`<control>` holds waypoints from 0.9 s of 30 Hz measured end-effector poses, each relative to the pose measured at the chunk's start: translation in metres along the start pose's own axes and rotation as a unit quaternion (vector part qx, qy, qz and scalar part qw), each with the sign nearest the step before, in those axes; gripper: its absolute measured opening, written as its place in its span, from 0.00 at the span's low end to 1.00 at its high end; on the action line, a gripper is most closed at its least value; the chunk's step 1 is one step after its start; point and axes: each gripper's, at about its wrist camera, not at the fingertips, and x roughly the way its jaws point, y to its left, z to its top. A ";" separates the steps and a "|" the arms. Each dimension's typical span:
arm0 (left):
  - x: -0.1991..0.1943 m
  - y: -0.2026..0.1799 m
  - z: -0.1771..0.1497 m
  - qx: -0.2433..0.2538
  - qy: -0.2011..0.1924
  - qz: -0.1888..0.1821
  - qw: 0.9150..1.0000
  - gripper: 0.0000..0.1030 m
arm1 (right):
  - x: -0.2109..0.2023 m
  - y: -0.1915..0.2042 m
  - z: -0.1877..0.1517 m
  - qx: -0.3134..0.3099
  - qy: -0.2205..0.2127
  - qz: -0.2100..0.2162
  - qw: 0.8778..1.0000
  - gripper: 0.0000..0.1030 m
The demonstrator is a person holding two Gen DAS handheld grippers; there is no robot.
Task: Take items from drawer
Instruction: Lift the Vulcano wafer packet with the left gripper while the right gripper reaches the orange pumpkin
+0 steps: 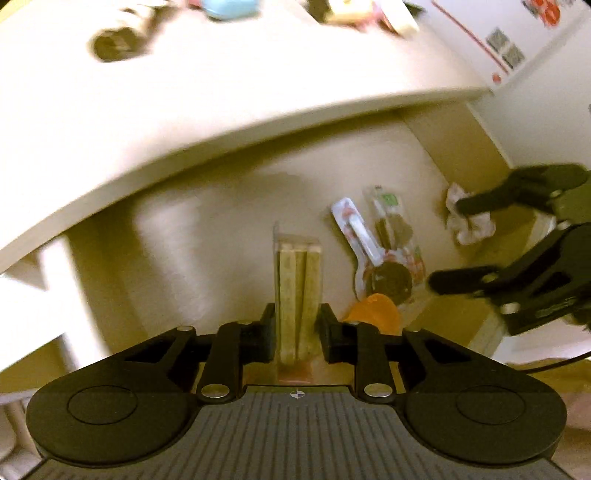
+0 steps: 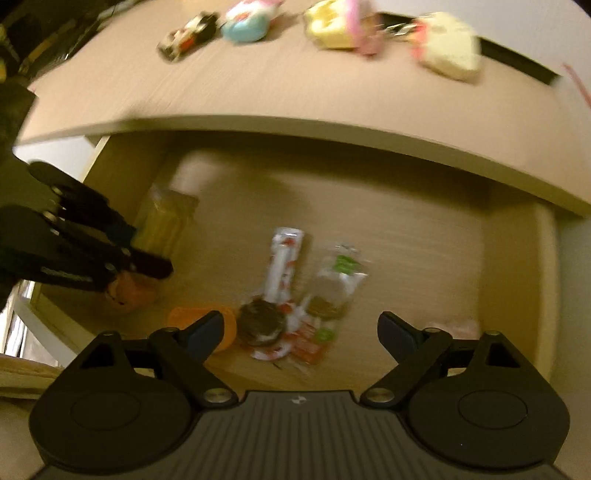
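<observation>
The drawer (image 1: pixel 207 229) (image 2: pixel 424 251) stands pulled out under the desk top. My left gripper (image 1: pixel 297 325) (image 2: pixel 144 247) is shut on a clear pack of pale sticks (image 1: pixel 297 280) (image 2: pixel 166 221) at the drawer's left side. On the drawer floor lie a white-and-red packet (image 1: pixel 354 229) (image 2: pixel 282 258), a clear packet with a green label (image 1: pixel 388 218) (image 2: pixel 340 273), a dark round biscuit (image 1: pixel 391 280) (image 2: pixel 262 325) and an orange piece (image 1: pixel 376 314) (image 2: pixel 184 317). My right gripper (image 2: pixel 301 319) (image 1: pixel 447 243) hangs open above these, holding nothing.
A crumpled pinkish wrapper (image 1: pixel 469 225) (image 2: pixel 454 328) lies at the drawer's right front. The desk top (image 2: pixel 258 85) overhangs the drawer's back and carries a toy car (image 2: pixel 188 37), a blue object (image 2: pixel 245 26) and a pale yellow pouch (image 2: pixel 447 44). Both views are blurred.
</observation>
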 end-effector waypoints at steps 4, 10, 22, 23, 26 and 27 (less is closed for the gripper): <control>-0.015 0.006 -0.004 -0.032 -0.025 -0.001 0.999 0.25 | 0.026 0.017 0.016 -0.020 0.037 0.007 0.999 0.63; -0.051 0.011 -0.011 -0.062 -0.082 -0.009 0.995 0.25 | 0.047 0.050 0.029 -0.043 0.097 0.056 0.993 0.57; -0.134 0.038 -0.026 -0.131 -0.183 0.028 0.974 0.25 | 0.063 0.124 0.053 -0.113 0.107 0.137 0.978 0.64; -0.138 0.043 -0.029 -0.139 -0.185 0.029 0.972 0.25 | 0.069 0.130 0.054 -0.120 0.112 0.143 0.976 0.64; -0.143 0.052 -0.037 -0.159 -0.197 0.035 0.967 0.25 | 0.092 0.144 0.058 -0.121 0.141 0.159 0.970 0.64; -0.146 0.054 -0.041 -0.165 -0.204 0.036 0.964 0.25 | 0.098 0.147 0.058 -0.121 0.151 0.166 0.967 0.63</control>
